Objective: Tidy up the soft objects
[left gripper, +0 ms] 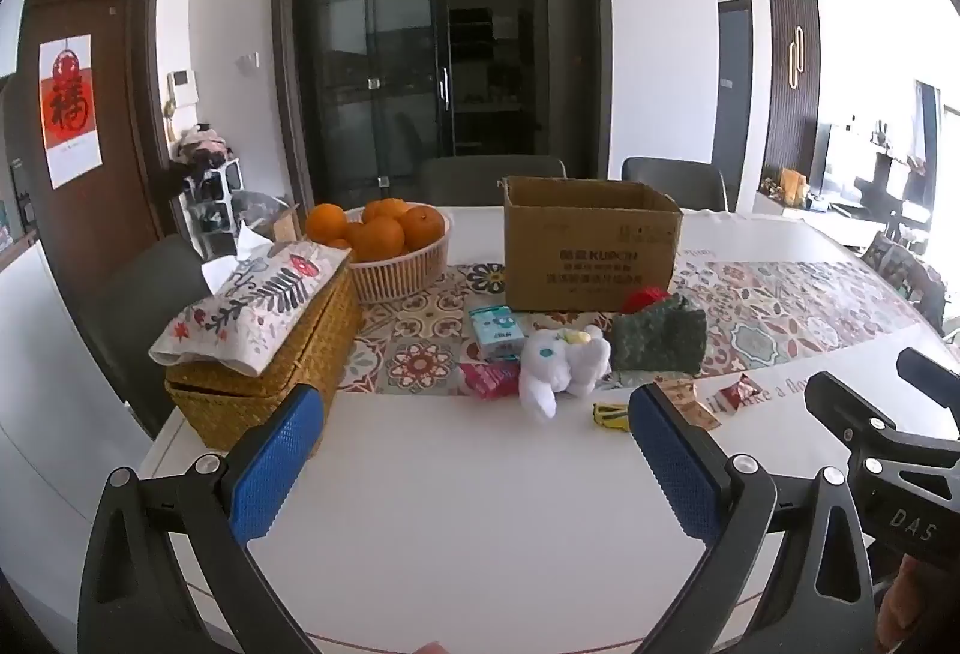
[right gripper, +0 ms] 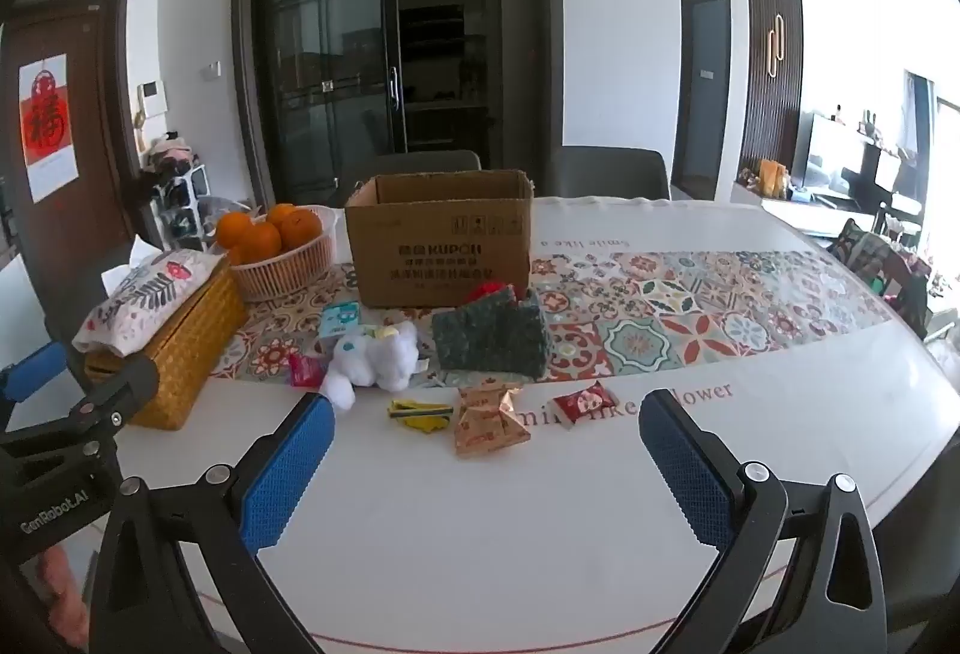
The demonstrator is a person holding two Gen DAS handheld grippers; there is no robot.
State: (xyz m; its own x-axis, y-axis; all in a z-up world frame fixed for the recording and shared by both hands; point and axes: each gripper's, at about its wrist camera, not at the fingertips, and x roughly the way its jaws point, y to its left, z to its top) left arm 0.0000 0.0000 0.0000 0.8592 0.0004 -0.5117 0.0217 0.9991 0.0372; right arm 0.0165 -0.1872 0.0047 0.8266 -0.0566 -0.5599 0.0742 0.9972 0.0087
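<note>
Both the left gripper (left gripper: 474,426) and the right gripper (right gripper: 486,435) hover spread wide and empty over the white desk (right gripper: 480,534). The fluffy white plush toy (right gripper: 375,354) lies just ahead of the open brown cardboard box (right gripper: 441,249), beside the dark green scouring pad (right gripper: 489,339). Crinkly snack wrappers (right gripper: 489,417) lie close by, so a loose reach could likely catch one, or nudge the small tissue packet (right gripper: 339,321).

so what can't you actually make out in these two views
- Inside of the cardboard box: both views, hidden by its front wall.
- Red object: both views, mostly behind the green scouring pad.
- Small wrapper print: too small, right view.
- Tablecloth lettering: partly covered by the right gripper.
</note>
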